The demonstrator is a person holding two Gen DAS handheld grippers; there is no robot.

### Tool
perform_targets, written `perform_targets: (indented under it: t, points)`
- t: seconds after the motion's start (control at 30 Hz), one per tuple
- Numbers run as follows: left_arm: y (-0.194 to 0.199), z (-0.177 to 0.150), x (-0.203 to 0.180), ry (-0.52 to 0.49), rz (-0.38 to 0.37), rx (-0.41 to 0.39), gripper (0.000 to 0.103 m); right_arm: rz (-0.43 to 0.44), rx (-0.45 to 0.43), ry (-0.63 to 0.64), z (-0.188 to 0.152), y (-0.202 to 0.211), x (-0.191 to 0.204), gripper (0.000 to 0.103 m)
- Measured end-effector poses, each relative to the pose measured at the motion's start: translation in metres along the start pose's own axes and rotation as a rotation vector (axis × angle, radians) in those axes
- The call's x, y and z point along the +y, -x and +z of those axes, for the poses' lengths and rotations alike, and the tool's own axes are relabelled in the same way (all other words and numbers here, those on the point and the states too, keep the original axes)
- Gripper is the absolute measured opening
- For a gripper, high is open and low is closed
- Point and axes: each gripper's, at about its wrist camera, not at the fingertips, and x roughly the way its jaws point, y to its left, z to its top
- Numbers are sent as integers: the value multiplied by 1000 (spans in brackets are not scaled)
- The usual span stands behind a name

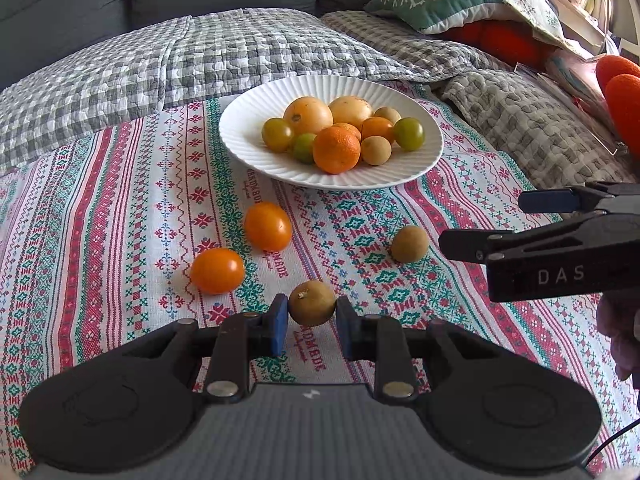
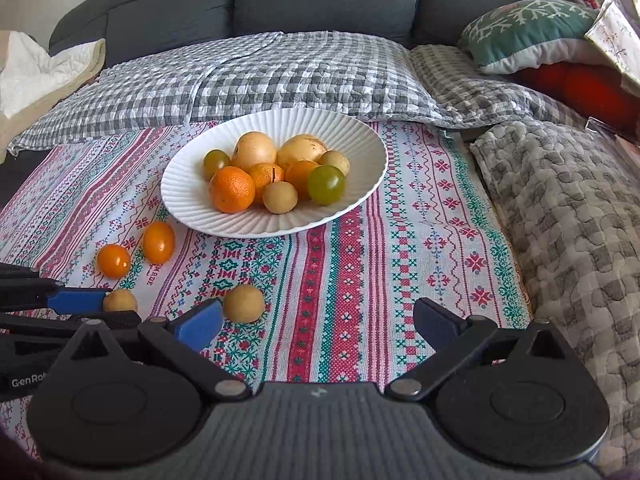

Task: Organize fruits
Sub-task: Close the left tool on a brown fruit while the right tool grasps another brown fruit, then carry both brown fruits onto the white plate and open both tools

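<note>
- Left gripper (image 1: 312, 316) pinching a longan (image 1: 312, 303) between its blue pads, low over the cloth (image 1: 120, 240), near the plate (image 1: 248, 148).
- Right gripper (image 2: 318, 320) spread wide, holding nothing, a second longan (image 2: 243, 303) just beside its left finger.
- Best lifted gently, carried over the rim, released low among the piled fruit to stop rolling.
- Loose on cloth: two orange tomatoes (image 1: 268, 227) (image 1: 217, 271), one free longan.
- In plate, by rough count: ten fruits.

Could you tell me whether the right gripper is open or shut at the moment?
Open: the right gripper has its fingers spread wide, nothing between them.
</note>
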Motion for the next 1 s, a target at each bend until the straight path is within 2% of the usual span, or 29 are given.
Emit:
perform_targets:
  t: [0.13, 0.3, 0.4, 0.47, 0.53, 0.6, 0.67, 0.73, 0.83, 1.0]
  points:
    - [4, -3, 8, 1, -4, 3, 12, 30, 24, 1, 3, -10, 12, 98]
    - [6, -5, 14, 2, -10, 9, 12, 39, 48, 47, 4, -19, 29, 88]
    - [8, -6, 16, -2, -14, 10, 12, 28, 59, 79, 3, -25, 36, 76]
    - [9, -7, 17, -6, -17, 9, 12, 17, 67, 97, 3, -28, 39, 63]
    - [9, -7, 18, -6, -16, 10, 12, 12, 79, 108, 3, -30, 41, 54]
    - [8, -7, 19, -1, -13, 14, 12, 17, 85, 127, 4, -29, 42, 49]
    - [9, -8, 19, 3, -9, 16, 12, 23, 80, 145, 5, -29, 44, 38]
    - [9, -8, 19, 2, -6, 15, 12, 28, 84, 149, 5, -28, 44, 33]
    - [9, -8, 18, 3, 0, 17, 12, 41, 93, 157, 4, -27, 44, 26]
    - [6, -8, 16, -7, 6, 21, 12, 43, 95, 174, 4, -25, 45, 26]
